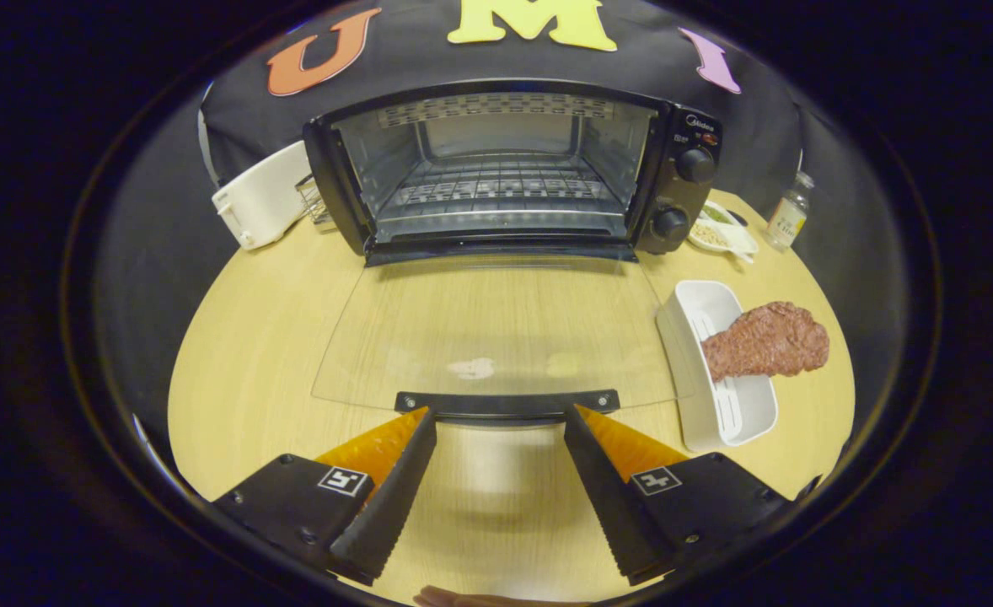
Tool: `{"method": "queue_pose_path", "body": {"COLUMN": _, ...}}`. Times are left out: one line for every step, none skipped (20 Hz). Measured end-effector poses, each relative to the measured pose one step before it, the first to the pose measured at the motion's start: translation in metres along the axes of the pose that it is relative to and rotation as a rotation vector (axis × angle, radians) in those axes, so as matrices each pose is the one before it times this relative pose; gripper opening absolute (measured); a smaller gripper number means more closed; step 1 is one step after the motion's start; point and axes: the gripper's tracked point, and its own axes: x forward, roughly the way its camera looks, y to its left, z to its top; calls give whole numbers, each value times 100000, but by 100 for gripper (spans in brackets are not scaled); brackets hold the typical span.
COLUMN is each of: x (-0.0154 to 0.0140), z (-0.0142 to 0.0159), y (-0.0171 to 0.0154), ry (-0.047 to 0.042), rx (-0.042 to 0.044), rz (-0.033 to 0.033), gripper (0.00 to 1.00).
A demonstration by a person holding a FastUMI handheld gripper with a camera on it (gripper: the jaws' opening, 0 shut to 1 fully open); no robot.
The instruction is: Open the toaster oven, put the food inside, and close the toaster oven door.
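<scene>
Glass door [496, 329] lies flat open; claw [501, 415] spread wide, empty, just behind its handle [507, 402].

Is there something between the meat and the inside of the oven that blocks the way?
Nothing visible blocks it. The toaster oven door lies fully open and flat ahead of the open gripper. The meat rests on the white tray, right of the door.

only thing i can actually read is the brand "midea" up top on the toaster oven [505, 169] control panel. the small glass bottle [787, 215] has a label but it's way too tiny to make out.
</scene>
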Motion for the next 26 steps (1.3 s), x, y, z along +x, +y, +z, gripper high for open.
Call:
{"method": "queue_pose_path", "body": {"x": -341, "z": 69, "y": -9, "ry": -313, "rx": -730, "rz": 1279, "gripper": 98}}
{"method": "queue_pose_path", "body": {"x": -280, "z": 152, "y": -43, "ry": -935, "rx": -234, "rz": 1794, "gripper": 98}}
{"method": "queue_pose_path", "body": {"x": -493, "z": 206, "y": 50, "ry": -933, "rx": -397, "rz": 1954, "gripper": 98}}
{"method": "queue_pose_path", "body": {"x": -516, "z": 58, "y": -222, "ry": -449, "rx": -609, "rz": 666, "gripper": 98}}
{"method": "queue_pose_path", "body": {"x": -649, "z": 212, "y": -351, "ry": -1153, "rx": -427, "rz": 431, "gripper": 98}}
{"method": "queue_pose_path", "body": {"x": -713, "z": 284, "y": -357, "ry": -1394, "rx": -495, "rz": 494, "gripper": 98}}
{"method": "queue_pose_path", "body": {"x": -776, "z": 269, "y": -282, "ry": -1400, "rx": -1039, "rz": 880, "gripper": 98}}
{"method": "queue_pose_path", "body": {"x": -671, "z": 283, "y": -321, "ry": -772, "rx": -1470, "rz": 1578, "gripper": 98}}
{"method": "queue_pose_path", "body": {"x": -632, "z": 254, "y": -423, "ry": -228, "rx": -930, "rz": 1463, "gripper": 98}}
{"method": "queue_pose_path", "body": {"x": -801, "z": 325, "y": -630, "ry": -612, "rx": -287, "rz": 1102, "gripper": 98}}
{"method": "queue_pose_path", "body": {"x": -822, "z": 356, "y": -735, "ry": -1207, "rx": -210, "rz": 1075, "gripper": 98}}
{"method": "queue_pose_path", "body": {"x": -693, "z": 515, "y": -866, "ry": -1097, "rx": -273, "rz": 168, "gripper": 98}}
{"method": "queue_pose_path", "body": {"x": -839, "z": 525, "y": -1280, "ry": -959, "rx": -69, "rz": -466, "gripper": 98}}
{"method": "queue_pose_path", "body": {"x": -851, "z": 718, "y": -1291, "ry": -1891, "rx": 464, "rz": -523, "gripper": 98}}
{"method": "queue_pose_path", "body": {"x": -561, "z": 733, "y": -1158, "ry": -1600, "rx": 752, "rz": -415, "gripper": 98}}
{"method": "queue_pose_path", "body": {"x": -612, "z": 622, "y": -1317, "ry": -1188, "rx": 1055, "rz": -301, "gripper": 98}}
{"method": "queue_pose_path", "body": {"x": -539, "z": 660, "y": -1255, "ry": -1437, "rx": 1049, "rz": -31, "gripper": 98}}
{"method": "queue_pose_path", "body": {"x": -466, "z": 690, "y": -1330, "ry": -1375, "rx": 1189, "rz": -53, "gripper": 98}}
{"method": "queue_pose_path", "body": {"x": -544, "z": 595, "y": -1542, "ry": -1149, "rx": 1343, "rz": -41, "gripper": 98}}
{"method": "queue_pose_path", "body": {"x": -302, "z": 481, "y": -1277, "ry": -625, "rx": 1043, "rz": -271, "gripper": 98}}
{"method": "queue_pose_path", "body": {"x": -230, "z": 292, "y": -1361, "ry": 17, "rx": 903, "rz": -380, "gripper": 98}}
{"method": "queue_pose_path", "body": {"x": -184, "z": 354, "y": -1369, "ry": 202, "rx": 1167, "rz": -84, "gripper": 98}}
{"method": "queue_pose_path", "body": {"x": 143, "z": 196, "y": -1127, "ry": 259, "rx": 1115, "rz": -50, "gripper": 97}}
{"method": "queue_pose_path", "body": {"x": 156, "z": 29, "y": -1047, "ry": 1105, "rx": 953, "rz": -36, "gripper": 96}}
{"method": "queue_pose_path", "body": {"x": 360, "z": 12, "y": -1053, "ry": 1143, "rx": 1476, "rz": 770, "gripper": 96}}
{"method": "queue_pose_path", "body": {"x": 419, "z": -95, "y": -897, "ry": 1290, "rx": 1865, "rz": 571, "gripper": 96}}
